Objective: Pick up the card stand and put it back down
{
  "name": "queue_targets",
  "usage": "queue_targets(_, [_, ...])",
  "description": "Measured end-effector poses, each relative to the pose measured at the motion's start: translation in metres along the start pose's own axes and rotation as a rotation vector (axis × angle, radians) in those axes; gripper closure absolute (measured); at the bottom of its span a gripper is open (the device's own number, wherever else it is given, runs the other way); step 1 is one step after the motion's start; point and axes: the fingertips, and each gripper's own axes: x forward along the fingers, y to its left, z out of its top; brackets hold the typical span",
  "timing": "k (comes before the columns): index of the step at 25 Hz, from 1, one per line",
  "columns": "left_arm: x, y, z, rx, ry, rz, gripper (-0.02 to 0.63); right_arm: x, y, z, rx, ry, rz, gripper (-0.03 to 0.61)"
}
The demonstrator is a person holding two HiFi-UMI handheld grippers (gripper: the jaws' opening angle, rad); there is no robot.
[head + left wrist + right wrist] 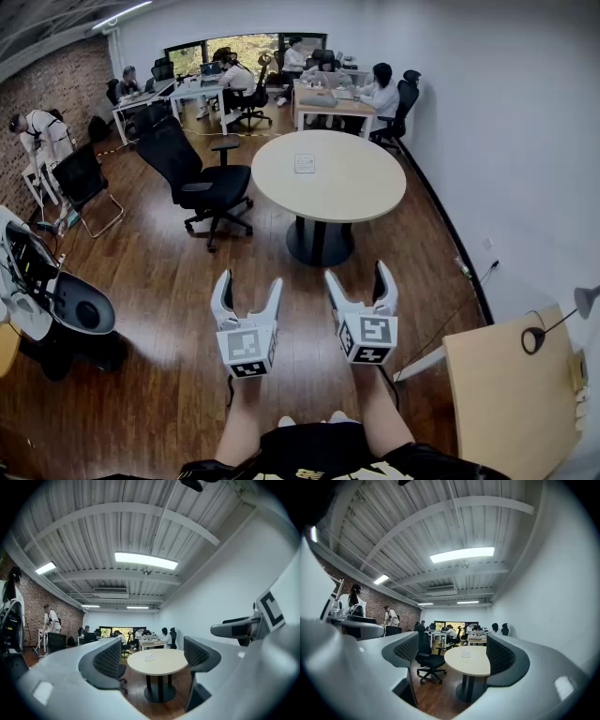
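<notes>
While our left tool (249,286) and right tool (357,277) hang spread and empty at lower centre, the small white card stand (305,163) sits on the round beige bench (361,192), upper middle.

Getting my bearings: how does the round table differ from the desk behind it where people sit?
The round table is circular on one dark pedestal; the back desk is rectangular on white legs. The round table holds only a card stand; people sit at the back desk. Both have pale tops.
</notes>
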Motion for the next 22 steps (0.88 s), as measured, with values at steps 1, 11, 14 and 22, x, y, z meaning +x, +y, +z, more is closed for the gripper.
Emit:
queue_targets(1, [-0.002, 0.007, 0.000, -0.007, 0.001, 0.004, 0.192, 0.000, 0.004, 0.000, -0.002, 0.003, -0.004, 0.132])
queue_targets(11, [0.012, 0.051, -0.017, -0.055, 0.022, 0.046, 0.190, 0.026, 0.017, -0.008, -0.014, 0.026, -0.004, 0.132])
queue_targets(14, [0.033, 0.058, -0.024, -0.045, 0.034, 0.061, 0.190, 0.050, 0.015, -0.015, 0.007, 0.022, 0.015, 0.132])
queue_targets(22, [0.142, 0.048, -0.005, 0.014, 0.009, 0.071, 0.190, 0.153, -0.040, -0.015, 0.064, -0.006, 0.035, 0.133])
